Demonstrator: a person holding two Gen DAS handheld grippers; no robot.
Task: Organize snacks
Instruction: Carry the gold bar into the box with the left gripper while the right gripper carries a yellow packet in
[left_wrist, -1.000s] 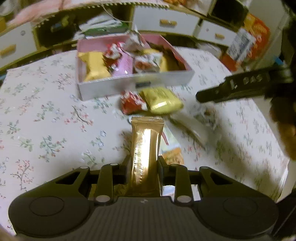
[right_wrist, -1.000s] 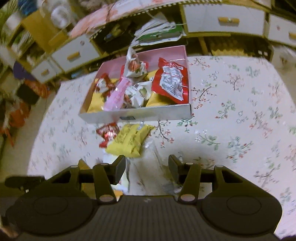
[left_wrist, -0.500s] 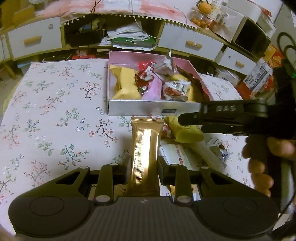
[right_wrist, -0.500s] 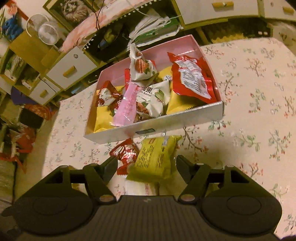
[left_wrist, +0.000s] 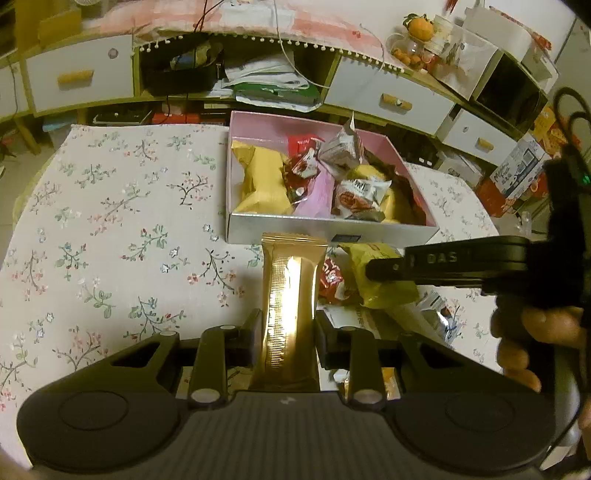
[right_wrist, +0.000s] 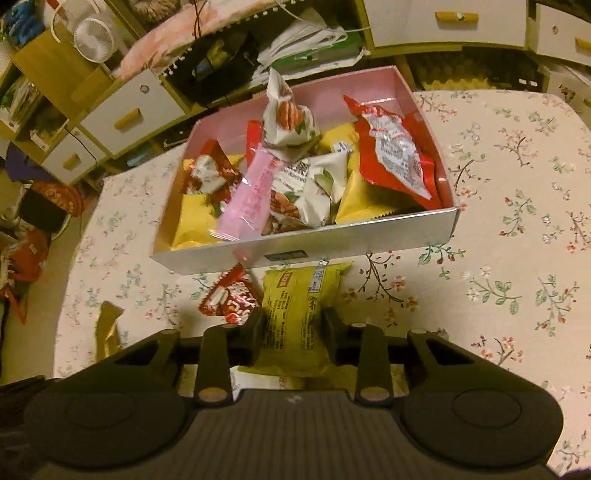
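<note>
Since the earlier frame: right gripper (right_wrist: 293, 323) has come forward over the yellow snack pack (right_wrist: 297, 314); its jaws, then apart over bare cloth, are closing, both pads now against the pack's sides. Red wrapper (right_wrist: 232, 297) lies just left of that gripper's left finger. Snack box (right_wrist: 369, 240), pink inside and part filled, sits directly ahead of both tools on the floral tablecloth (right_wrist: 517, 221). Left gripper (left_wrist: 284, 334): clamped on an upright gold bar wrapper (left_wrist: 290, 306), whose top reaches the box's near wall.
</note>
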